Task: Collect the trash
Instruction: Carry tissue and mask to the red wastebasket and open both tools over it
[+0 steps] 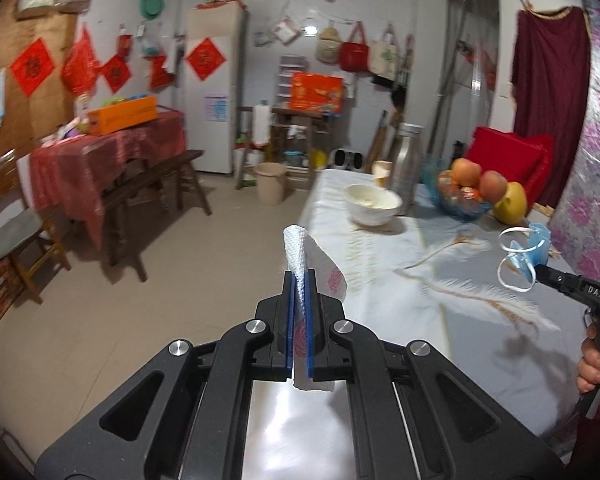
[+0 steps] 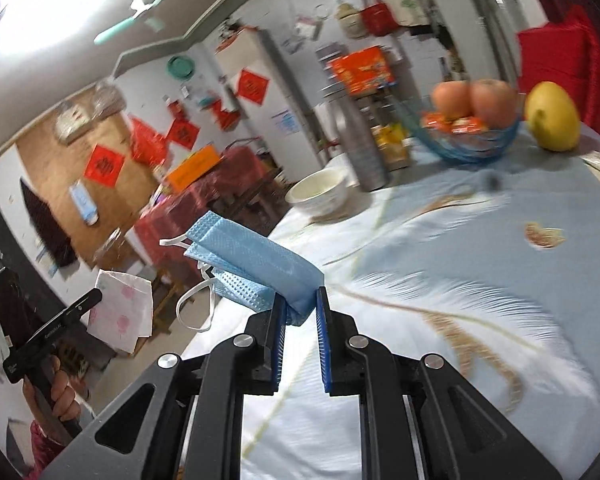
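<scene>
Two hand-held grippers: left (image 1: 299,280) pinches one tissue (image 1: 300,256), right (image 2: 301,300) one mask (image 2: 252,264).

indoor, bright | ceiling glare top-left, rt view | motion blur | fisheye edges

A white embossed paper napkin (image 1: 300,256) is showing a dimpled, matt texture. A pale blue non-woven cloth face mask (image 2: 256,268) is looking soft. A brushed-metal bottle (image 1: 407,162) is gleaming dully.
</scene>
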Motion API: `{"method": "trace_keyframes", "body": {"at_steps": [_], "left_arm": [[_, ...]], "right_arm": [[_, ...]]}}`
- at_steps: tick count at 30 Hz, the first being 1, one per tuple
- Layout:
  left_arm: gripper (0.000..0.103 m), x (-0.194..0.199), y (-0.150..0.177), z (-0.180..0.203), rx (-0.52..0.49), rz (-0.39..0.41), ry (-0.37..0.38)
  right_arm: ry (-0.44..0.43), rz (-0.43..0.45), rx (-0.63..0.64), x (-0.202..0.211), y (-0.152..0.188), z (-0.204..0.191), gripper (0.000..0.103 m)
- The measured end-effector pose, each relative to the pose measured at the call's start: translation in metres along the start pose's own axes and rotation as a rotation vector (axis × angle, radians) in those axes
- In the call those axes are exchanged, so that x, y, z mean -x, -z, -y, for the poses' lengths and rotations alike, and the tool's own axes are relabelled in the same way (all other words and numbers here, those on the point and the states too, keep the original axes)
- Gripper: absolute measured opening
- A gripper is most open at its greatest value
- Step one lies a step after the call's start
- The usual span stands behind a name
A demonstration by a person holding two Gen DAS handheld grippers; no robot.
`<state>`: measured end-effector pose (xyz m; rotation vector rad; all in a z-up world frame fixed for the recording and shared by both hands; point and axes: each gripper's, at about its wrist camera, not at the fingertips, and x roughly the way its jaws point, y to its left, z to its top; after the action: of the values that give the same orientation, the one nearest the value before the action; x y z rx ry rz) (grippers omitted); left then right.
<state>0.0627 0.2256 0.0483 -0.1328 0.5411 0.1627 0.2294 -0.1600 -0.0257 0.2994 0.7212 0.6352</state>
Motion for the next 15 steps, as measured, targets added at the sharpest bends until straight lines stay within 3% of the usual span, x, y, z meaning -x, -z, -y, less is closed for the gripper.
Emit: {"method": "trace_keyframes", "body": {"at_steps": [3,9,15], "left_arm": [[0.005,0.013,0.014,-0.034,0.028,-0.024,-0.05],[0.005,0.023,0.069,-0.109,0.084,-0.15,-0.172],[0.005,0.005,0.13,-0.167,0.2,-0.294,-0.183]], "right_arm": [[-0.022,-0.031,0.038,-0.008,0.007,-0.028,0.015],[-0.076,-0.099,0.102,-0.028,0.019,-0.081,0.015],[-0.125,-0.168,0.172,-0.046,0.035,-0.137,0.015]]}}
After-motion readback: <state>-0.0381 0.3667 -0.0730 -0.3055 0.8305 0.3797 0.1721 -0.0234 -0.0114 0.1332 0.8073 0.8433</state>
